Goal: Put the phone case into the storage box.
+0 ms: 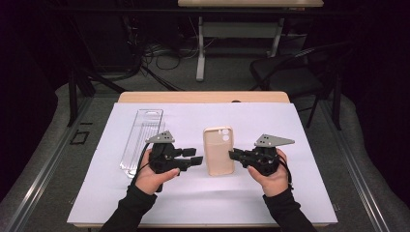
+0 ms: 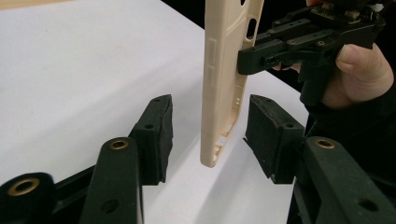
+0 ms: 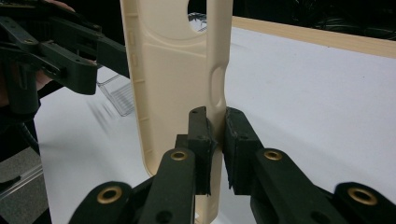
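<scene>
Phone case [image 3: 180, 84], beige: top edge cut off; right hand-held gripper [image 3: 215, 128] clamps its rim; left hand-held gripper [image 2: 210, 135] released, straddling it untouching.

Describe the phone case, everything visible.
The phone case is beige, looks like soft matte plastic or silicone, with a large camera cutout near its far end, small side slots and raised button bumps. Its hollow inside faces the right gripper's camera. The right gripper holds it clear of the white table cover, pinching one long side wall with both fingers. The left gripper straddles the case's near end, its fingers apart from it.
</scene>
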Available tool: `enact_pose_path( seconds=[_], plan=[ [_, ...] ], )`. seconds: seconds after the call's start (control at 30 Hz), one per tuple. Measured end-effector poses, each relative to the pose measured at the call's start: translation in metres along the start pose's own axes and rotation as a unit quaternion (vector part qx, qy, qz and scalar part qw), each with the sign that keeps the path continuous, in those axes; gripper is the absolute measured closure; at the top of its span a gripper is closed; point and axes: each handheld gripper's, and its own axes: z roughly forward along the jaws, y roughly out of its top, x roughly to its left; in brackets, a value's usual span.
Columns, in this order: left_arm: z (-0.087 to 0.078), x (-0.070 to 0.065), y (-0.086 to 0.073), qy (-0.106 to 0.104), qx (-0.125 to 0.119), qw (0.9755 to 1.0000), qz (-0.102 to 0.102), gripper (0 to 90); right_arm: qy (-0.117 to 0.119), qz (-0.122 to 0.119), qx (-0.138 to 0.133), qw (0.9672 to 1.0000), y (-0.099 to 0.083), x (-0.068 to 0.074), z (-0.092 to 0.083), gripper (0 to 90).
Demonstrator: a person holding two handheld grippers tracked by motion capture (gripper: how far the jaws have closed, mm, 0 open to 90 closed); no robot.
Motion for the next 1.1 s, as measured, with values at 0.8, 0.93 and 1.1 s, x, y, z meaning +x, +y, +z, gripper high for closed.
enact_pose_path(
  seconds=[0.8,0.93,1.1],
  plan=[
    [-0.009,-0.011,0.009,0.115,-0.017,0.9886,0.096,42.5,-0.038,-0.012,0.004,0.9992,-0.001,0.011,0.003,82.5],
    [-0.011,-0.014,0.01,0.118,-0.02,0.9883,0.095,42.4,-0.043,-0.016,0.005,0.999,-0.002,0.015,0.004,82.5],
    [-0.013,-0.015,0.011,0.117,-0.022,0.9882,0.097,37.9,-0.048,-0.022,0.005,0.9986,-0.003,0.019,0.006,82.5]
  ],
)
